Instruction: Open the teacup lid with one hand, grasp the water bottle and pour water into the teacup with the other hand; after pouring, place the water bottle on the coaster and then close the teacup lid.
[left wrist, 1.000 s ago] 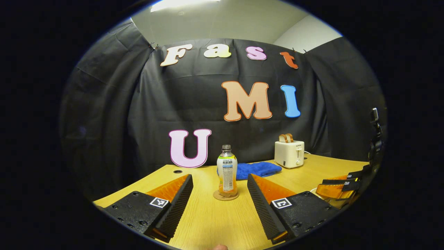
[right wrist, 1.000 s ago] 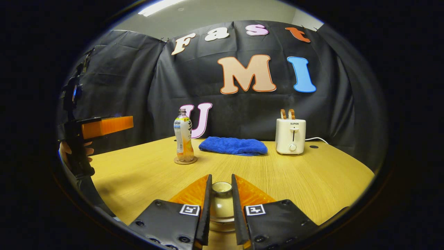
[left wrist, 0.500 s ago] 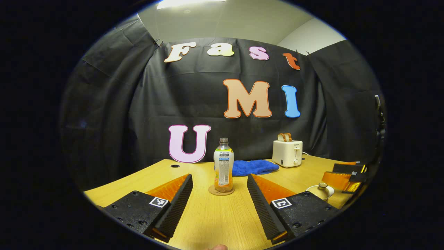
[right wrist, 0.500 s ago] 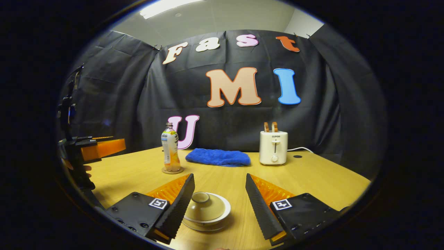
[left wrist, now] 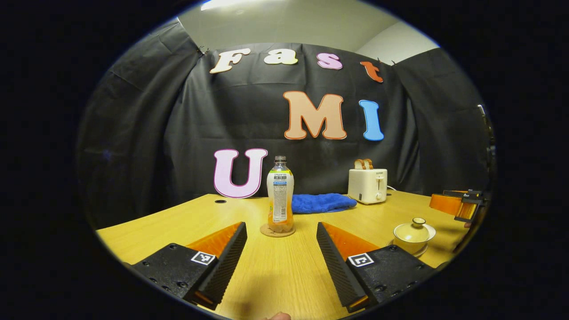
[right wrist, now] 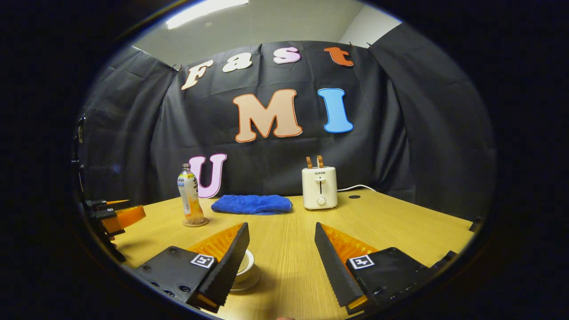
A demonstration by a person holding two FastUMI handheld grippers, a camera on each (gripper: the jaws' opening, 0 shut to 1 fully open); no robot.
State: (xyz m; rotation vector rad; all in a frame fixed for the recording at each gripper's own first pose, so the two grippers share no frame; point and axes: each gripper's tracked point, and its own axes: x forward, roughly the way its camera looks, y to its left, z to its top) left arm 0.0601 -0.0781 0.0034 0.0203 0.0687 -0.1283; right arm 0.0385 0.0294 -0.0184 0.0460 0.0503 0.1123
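the water bottle (left wrist: 280, 193) is seen standing straight up on a round coaster (left wrist: 277, 231) in the left gripper view. it is clear, with no cap seen on its neck, a pale label around the middle and orange drink low down. the wooden table (left wrist: 275, 271) is used as the landmark here. the bottle is near the middle of the table, and a blue towel (left wrist: 322, 202) is laid just behind it toward the back edge. a white toaster (left wrist: 367, 185) is set near the back edge too.

the teacup (left wrist: 413, 232) is seen with its lid (left wrist: 414, 229) on, on a saucer near the right part of the table. in the right gripper view the teacup (right wrist: 244, 264) is partly hidden behind one finger.

the left gripper (left wrist: 281, 249) is held wide open with nothing in it. the right gripper (right wrist: 280, 251) is held wide open too, and nothing is held. bare table is seen between each pair of fingers and out to the front edge.
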